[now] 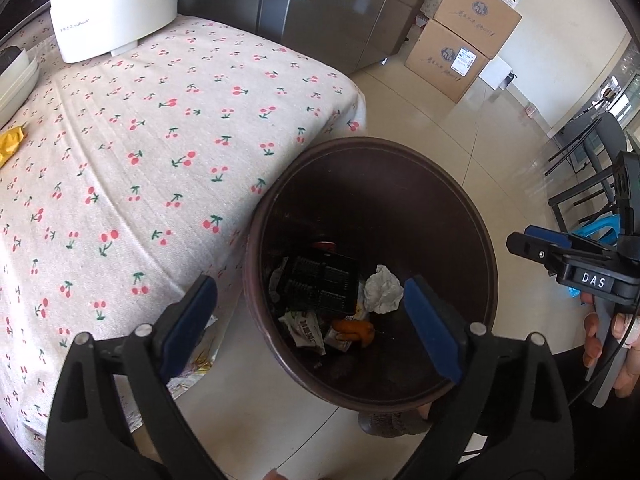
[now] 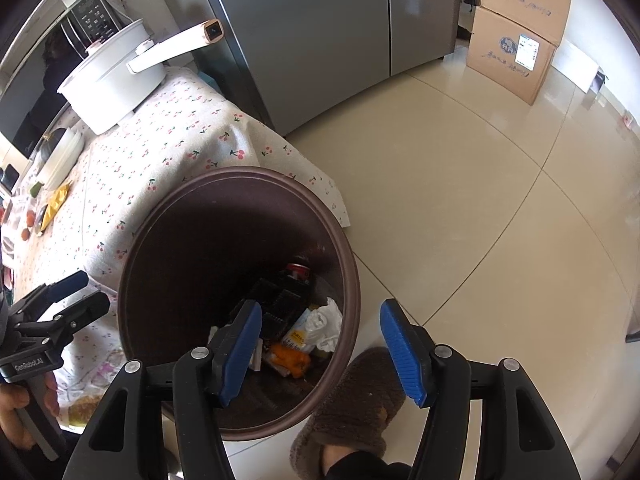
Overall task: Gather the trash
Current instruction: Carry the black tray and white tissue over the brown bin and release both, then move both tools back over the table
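A dark brown round trash bin [image 1: 372, 396] stands on the tiled floor [image 2: 480, 220], touching the draped corner of the table [image 1: 160, 160] with its cherry-print cloth. In the left wrist view it fills the lower centre of the frame; in the right wrist view it sits lower left of centre.

At the bottom of the bin lies a heap of trash. A black plastic tray [image 1: 320, 284] with ribbed compartments lies tilted on top, and the red top of a can [image 1: 325, 245] shows just behind it. To the right of the tray is a crumpled white paper [image 1: 384, 289]. Below it lie an orange peel [image 1: 354, 330] and printed wrappers [image 1: 305, 330].

The left gripper [image 1: 312, 320] hangs over the bin with its blue-padded fingers spread wide, and nothing is between them. The right gripper [image 2: 322, 354] also points down at the bin, its fingers parted and empty, one over the bin's inside and the other over the floor beyond the rim.

In the upper left of both views a white pot [image 1: 112, 4] with a long handle stands on the table, and a yellow wrapper [image 1: 10, 144] lies at the table's left edge. Two stacked cardboard boxes [image 1: 460, 40] stand on the floor at upper right. A brown fuzzy slipper [image 2: 352, 400] rests beside the bin at the bottom of the right wrist view.
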`<state>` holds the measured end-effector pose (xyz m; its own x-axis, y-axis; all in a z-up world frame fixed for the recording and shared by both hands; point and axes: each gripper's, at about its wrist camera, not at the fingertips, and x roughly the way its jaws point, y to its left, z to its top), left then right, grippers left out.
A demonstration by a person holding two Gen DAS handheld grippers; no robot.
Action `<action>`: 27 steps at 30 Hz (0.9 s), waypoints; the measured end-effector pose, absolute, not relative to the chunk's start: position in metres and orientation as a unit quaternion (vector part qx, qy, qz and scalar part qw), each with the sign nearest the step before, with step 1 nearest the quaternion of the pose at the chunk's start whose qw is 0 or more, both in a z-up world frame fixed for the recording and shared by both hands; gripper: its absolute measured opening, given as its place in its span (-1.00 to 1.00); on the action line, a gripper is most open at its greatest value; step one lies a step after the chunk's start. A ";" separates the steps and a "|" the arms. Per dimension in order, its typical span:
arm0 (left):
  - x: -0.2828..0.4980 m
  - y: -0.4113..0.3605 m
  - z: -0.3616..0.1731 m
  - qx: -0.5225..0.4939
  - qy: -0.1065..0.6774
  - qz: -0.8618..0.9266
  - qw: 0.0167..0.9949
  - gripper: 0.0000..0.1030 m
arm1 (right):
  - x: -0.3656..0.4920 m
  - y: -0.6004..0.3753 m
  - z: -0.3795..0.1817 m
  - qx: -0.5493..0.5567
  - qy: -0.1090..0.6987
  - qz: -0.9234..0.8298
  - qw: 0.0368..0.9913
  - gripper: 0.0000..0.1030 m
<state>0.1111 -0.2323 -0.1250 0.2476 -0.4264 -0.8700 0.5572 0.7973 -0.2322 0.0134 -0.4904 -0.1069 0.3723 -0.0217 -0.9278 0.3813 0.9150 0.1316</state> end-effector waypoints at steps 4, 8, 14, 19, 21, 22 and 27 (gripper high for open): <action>0.115 -0.220 -0.123 0.054 0.528 -0.300 0.792 0.85 | 0.019 -0.483 -0.105 0.161 0.545 -0.118 0.814 0.23; 0.119 -0.204 -0.119 0.043 0.529 -0.288 0.797 0.85 | 0.023 -0.476 -0.102 0.158 0.543 -0.112 0.817 0.24; 0.123 -0.180 -0.112 0.035 0.525 -0.265 0.808 0.94 | 0.033 -0.459 -0.097 0.154 0.541 -0.098 0.821 0.25; 0.124 -0.154 -0.108 0.033 0.522 -0.237 0.819 0.96 | 0.046 -0.438 -0.092 0.144 0.538 -0.079 0.827 0.30; 0.125 -0.142 -0.105 0.028 0.522 -0.227 0.822 0.96 | 0.052 -0.429 -0.091 0.140 0.539 -0.072 0.828 0.31; 0.125 -0.136 -0.103 0.026 0.521 -0.222 0.824 0.97 | 0.055 -0.424 -0.090 0.139 0.539 -0.068 0.828 0.32; 0.125 -0.104 -0.093 0.016 0.512 -0.198 0.836 0.98 | 0.072 -0.395 -0.086 0.131 0.538 -0.049 0.831 0.35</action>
